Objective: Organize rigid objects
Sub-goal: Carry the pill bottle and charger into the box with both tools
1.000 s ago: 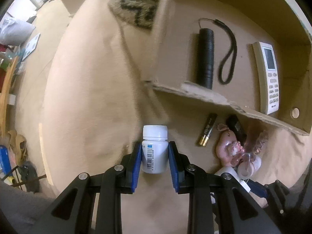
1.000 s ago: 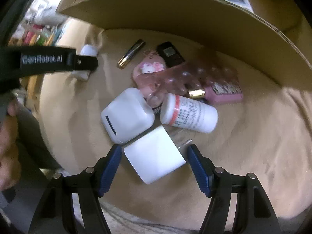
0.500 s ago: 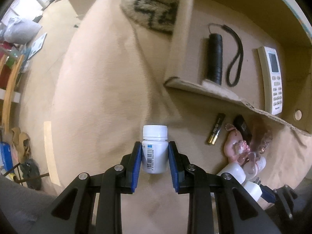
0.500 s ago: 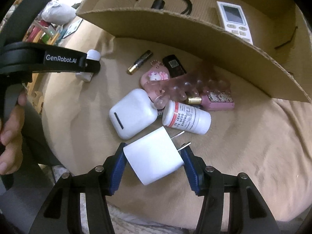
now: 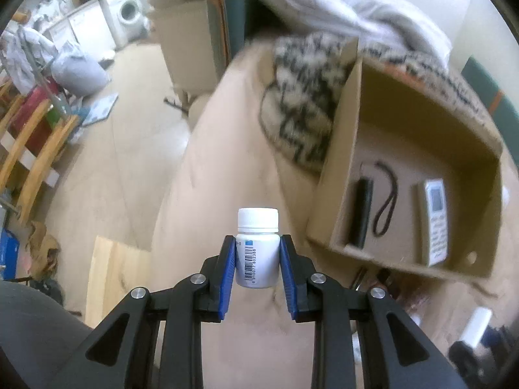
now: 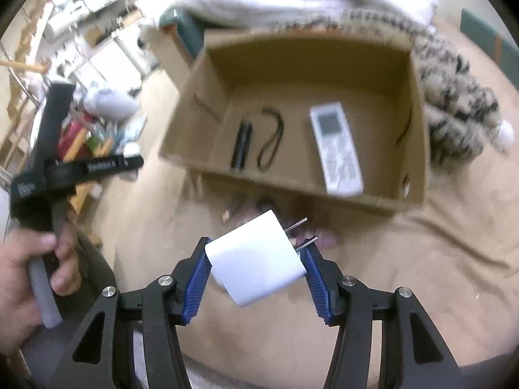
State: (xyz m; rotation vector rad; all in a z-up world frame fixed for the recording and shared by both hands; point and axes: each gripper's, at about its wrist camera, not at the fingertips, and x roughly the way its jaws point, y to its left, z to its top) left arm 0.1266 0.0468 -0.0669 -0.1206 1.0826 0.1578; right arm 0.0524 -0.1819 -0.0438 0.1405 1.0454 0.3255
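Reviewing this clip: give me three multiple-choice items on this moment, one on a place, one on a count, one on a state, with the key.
1. Where does the white remote lie?
A. inside the cardboard box
B. on the beige blanket
C. in the left tool

2. How many metal prongs stick out of the white charger plug?
A. one
B. two
C. three

3. What state is the white pill bottle in?
A. lying uncapped in the box
B. standing loose on the blanket
C. capped and clamped between blue pads

Key: 1 A, it rests on the box floor right of the black flashlight. 2 B, two pins show beside the right tool. 3 C, the pads press its sides.
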